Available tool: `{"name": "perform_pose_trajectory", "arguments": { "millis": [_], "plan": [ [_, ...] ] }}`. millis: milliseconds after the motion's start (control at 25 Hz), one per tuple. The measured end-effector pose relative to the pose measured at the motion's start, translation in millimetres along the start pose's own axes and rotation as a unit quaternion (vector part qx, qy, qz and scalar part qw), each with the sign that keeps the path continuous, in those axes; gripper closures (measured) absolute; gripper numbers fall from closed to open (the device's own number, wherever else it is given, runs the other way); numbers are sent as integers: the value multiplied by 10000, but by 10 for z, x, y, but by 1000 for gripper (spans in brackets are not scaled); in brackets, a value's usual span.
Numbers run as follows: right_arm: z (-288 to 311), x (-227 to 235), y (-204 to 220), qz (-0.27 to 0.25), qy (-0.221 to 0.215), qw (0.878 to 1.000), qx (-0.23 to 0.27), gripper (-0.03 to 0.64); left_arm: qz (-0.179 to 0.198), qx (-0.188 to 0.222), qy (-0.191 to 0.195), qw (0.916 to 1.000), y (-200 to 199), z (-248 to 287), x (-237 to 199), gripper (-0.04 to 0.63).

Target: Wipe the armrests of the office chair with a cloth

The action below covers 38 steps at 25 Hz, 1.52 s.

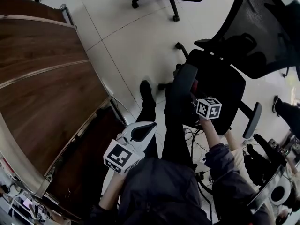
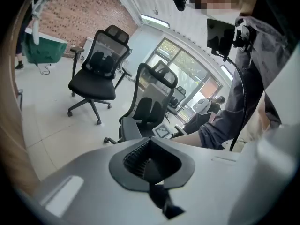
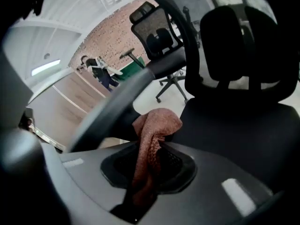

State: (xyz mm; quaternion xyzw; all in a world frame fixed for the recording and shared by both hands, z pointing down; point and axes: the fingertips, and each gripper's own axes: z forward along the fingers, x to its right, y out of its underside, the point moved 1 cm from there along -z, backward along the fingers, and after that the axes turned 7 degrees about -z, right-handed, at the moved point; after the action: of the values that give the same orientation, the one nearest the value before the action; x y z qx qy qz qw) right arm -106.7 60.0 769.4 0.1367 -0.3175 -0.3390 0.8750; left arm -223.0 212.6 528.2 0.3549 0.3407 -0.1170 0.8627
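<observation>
Tile floor [image 1: 126, 36], wooden desk [image 1: 42, 88] alongside; right tool [image 3: 151, 159] tight on cloth [image 3: 157, 123] beside armrest [image 3: 117, 107]; left tool [image 2: 149, 161] closed, empty

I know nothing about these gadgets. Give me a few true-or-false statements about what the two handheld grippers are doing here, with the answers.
1. The right gripper holds a reddish cloth. True.
2. The left gripper holds a cloth as well. False: its fingers are together with nothing between them.
3. The right gripper is close to an armrest of the office chair. True.
4. The office chair has a red seat. False: the seat is black.
</observation>
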Motion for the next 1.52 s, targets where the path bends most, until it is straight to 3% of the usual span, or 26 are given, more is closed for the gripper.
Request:
{"name": "perform_pose_trajectory", "arguments": {
  "millis": [200,360,560,680,760,880,1080,1200,1400,1480,1520],
  "plan": [
    [-854,-447,-551,-243,-188,9977,597,545,-17,290,24,9996,-128,-198,-199,580],
    [-1049,-843,-1118,-922,-690,9909,701,545,-88,539,60,9985,-200,-311,-303,580],
    [-655,-1152,-1693,-2026,-1393,9692,111,545,-173,762,77,9969,-352,-356,-339,580],
    [-230,-1415,-1732,-2754,-1885,9411,-551,545,-235,848,-8,9961,-397,-442,-425,580],
    [62,-1576,-1648,-3287,-2209,9111,-1143,545,-309,878,-96,9956,-388,-508,-516,580],
    [444,-1739,-1470,-3974,-2659,8535,-2071,545,-452,1021,-196,9936,-413,-589,-662,580],
    [933,-1817,-1135,-4484,-3076,7620,-3517,546,-709,1112,-334,9907,-443,-643,-902,580],
    [1085,-1630,-771,-4461,-3034,7046,-4609,545,-806,1120,-346,9898,-479,-636,-988,580],
    [1247,-1136,-218,-4525,-2652,5906,-6133,546,-922,1093,-406,9889,-552,-648,-1163,580],
    [1326,-947,-74,-4495,-2419,5603,-6524,546,-964,1061,-460,9886,-568,-688,-1236,580],
    [1387,-892,-25,-4468,-2335,5537,-6627,546,-995,1044,-497,9883,-582,-715,-1269,580]
  ]
}}
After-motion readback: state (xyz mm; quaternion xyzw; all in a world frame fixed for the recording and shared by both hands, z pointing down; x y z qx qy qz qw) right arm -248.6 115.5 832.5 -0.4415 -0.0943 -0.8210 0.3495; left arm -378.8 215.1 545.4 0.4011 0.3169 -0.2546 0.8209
